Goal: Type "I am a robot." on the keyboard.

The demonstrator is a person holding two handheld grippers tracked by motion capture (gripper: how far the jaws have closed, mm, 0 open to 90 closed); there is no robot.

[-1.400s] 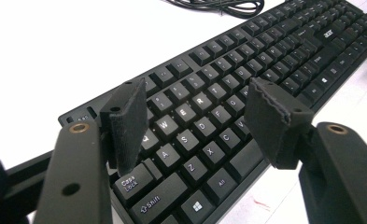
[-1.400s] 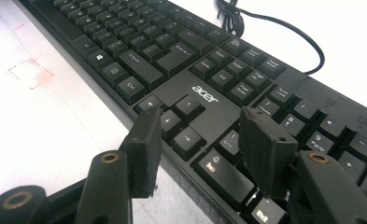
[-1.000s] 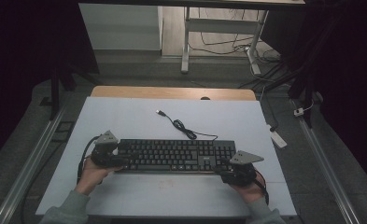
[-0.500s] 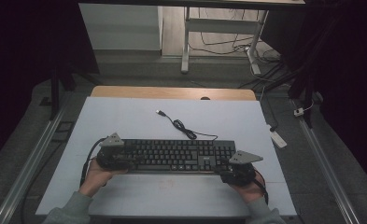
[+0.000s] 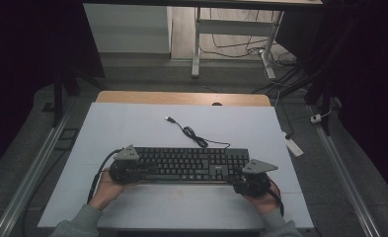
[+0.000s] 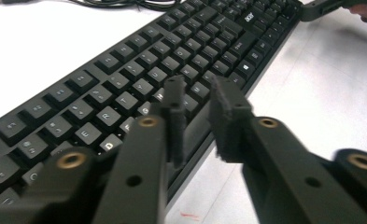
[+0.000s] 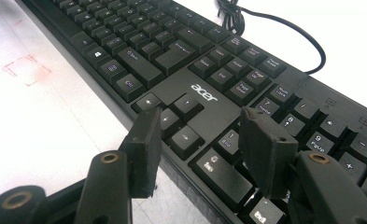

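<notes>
Judging from how the hands sit, the step in hand looks like taking hold of the keyboard at both ends so it can be shifted or lifted. The white table [image 5: 132, 123] carries the black keyboard [image 5: 191, 163], which lies flat and square near the person's edge. Its cable [image 5: 191, 134] trails loose towards the far side, and the plug end is free. The left gripper [image 6: 197, 93] is at the keyboard's left end and points along the rows of keys. Its jaws have just been closing and now stand clenched to a narrow slot. The keyboard's front rim runs under that slot, but I cannot tell whether the pads bite on anything. The right gripper [image 7: 197, 121] is at the right end with its jaws released and well apart. One pad [image 7: 144, 140] hangs just beside the front edge by the arrow keys, and the other hangs over the number keys, neither pressing. To do this well, I would seat each claw on the solid frame rather than on keycaps, which could pop off or give under the squeeze. Both ends should be gripped firmly before any lift, and the two hands should rise together so the board stays level. Watch that the loose cable does not snag. A faint red square [image 7: 27, 70] on the table in front may serve as a guide.
</notes>
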